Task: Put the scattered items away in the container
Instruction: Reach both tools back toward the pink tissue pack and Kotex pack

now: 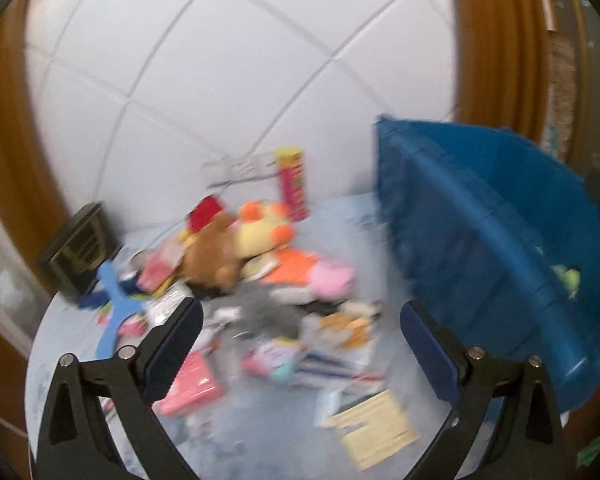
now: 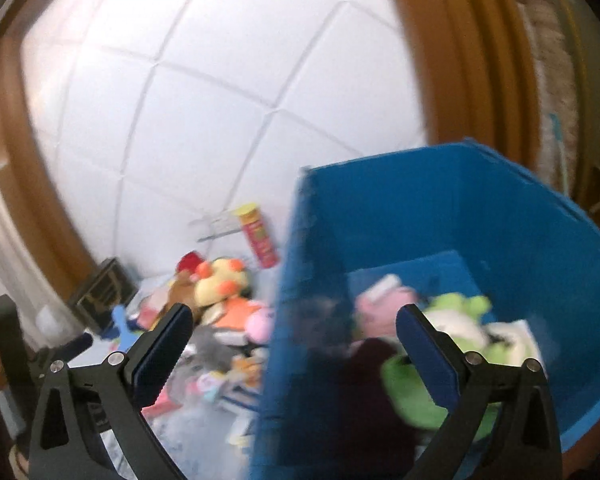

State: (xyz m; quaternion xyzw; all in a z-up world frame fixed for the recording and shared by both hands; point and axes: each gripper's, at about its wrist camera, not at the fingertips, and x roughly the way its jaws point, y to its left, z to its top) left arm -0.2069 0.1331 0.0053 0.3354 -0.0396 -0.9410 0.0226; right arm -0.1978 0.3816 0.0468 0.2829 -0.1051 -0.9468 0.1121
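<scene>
Both grippers, L (image 1: 302, 320) & R (image 2: 294, 326), wide open, empty; blue bin (image 2: 440, 208) wall splits R's view, toy pile (image 1: 260, 272) left.

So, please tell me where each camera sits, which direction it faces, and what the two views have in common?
Left wrist view: sits on the left gripper, looking forward and down at the toy pile; its open fingers show, nothing between them.
Right wrist view: sits on the right gripper, looking forward and down at the blue bin, with a green plush inside; its open, empty fingers show.
Shared: the blue bin, the yellow-orange plush, the red-yellow tube, the white tiled wall.
</scene>
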